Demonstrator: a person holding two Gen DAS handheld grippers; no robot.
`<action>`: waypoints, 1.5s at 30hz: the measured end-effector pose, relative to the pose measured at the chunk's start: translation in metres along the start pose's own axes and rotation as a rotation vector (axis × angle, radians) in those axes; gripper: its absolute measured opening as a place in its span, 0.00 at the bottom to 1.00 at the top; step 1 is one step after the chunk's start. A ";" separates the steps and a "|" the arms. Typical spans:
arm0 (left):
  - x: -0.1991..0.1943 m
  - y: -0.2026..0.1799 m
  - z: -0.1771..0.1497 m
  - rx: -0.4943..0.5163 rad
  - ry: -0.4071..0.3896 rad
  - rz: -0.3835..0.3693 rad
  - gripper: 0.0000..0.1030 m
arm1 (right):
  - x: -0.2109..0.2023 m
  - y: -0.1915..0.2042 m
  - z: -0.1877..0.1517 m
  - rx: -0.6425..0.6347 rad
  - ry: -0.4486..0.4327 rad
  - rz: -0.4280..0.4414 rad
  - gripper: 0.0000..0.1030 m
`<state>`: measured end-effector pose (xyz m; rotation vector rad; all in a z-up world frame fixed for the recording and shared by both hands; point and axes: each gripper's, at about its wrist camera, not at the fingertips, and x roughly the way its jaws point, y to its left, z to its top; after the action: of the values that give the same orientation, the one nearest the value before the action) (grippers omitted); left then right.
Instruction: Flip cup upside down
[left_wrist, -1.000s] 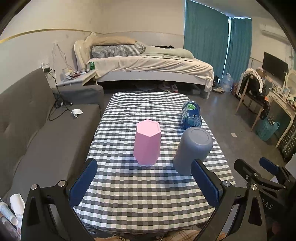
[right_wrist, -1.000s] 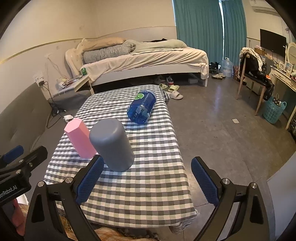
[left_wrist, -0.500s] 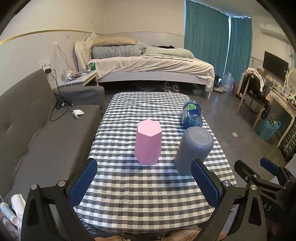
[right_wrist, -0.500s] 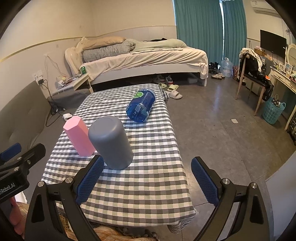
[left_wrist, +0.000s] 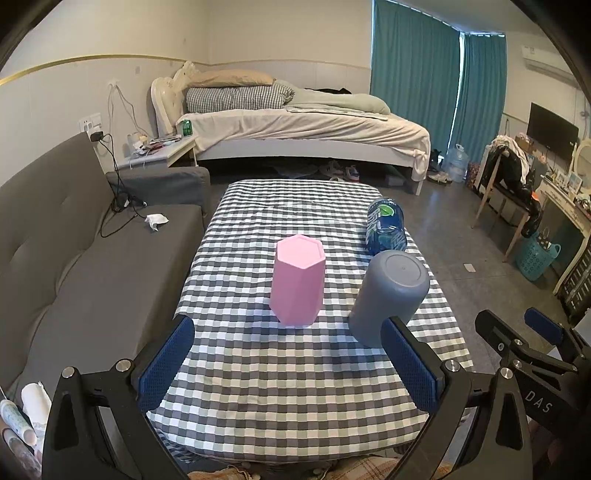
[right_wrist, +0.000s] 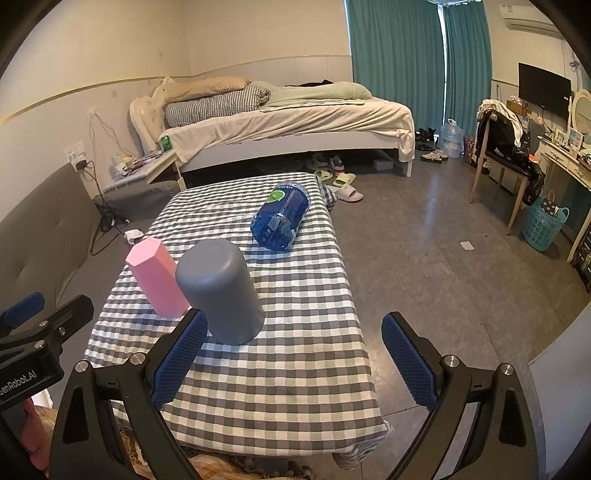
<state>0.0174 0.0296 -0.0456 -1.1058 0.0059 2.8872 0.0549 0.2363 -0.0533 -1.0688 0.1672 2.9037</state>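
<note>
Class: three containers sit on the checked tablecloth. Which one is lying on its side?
The blue water bottle, lying on its side at the far right. The pink hexagonal cup and grey round cup both stand, closed bases up.

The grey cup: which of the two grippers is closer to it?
Right. The right gripper is just short of the grey cup, the cup off its left finger. The left gripper is also near, but lines up with the pink cup.

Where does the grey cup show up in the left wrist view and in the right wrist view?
Left wrist: grey cup sits right of centre, right of the pink cup, base up.
Right wrist: grey cup sits left of centre, right of the pink cup.
Shared landmark: the blue bottle lying behind it.
</note>
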 end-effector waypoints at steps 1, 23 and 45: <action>0.000 -0.001 0.000 0.001 0.000 -0.001 1.00 | 0.000 0.000 0.000 -0.003 -0.002 -0.003 0.93; 0.000 -0.002 0.000 0.007 -0.006 -0.019 1.00 | -0.004 -0.001 0.001 -0.007 -0.006 -0.004 0.93; 0.000 0.000 0.000 0.004 -0.010 -0.011 1.00 | -0.004 0.002 0.000 -0.010 -0.001 -0.003 0.93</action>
<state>0.0179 0.0295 -0.0456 -1.0869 0.0056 2.8817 0.0572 0.2341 -0.0504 -1.0682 0.1512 2.9057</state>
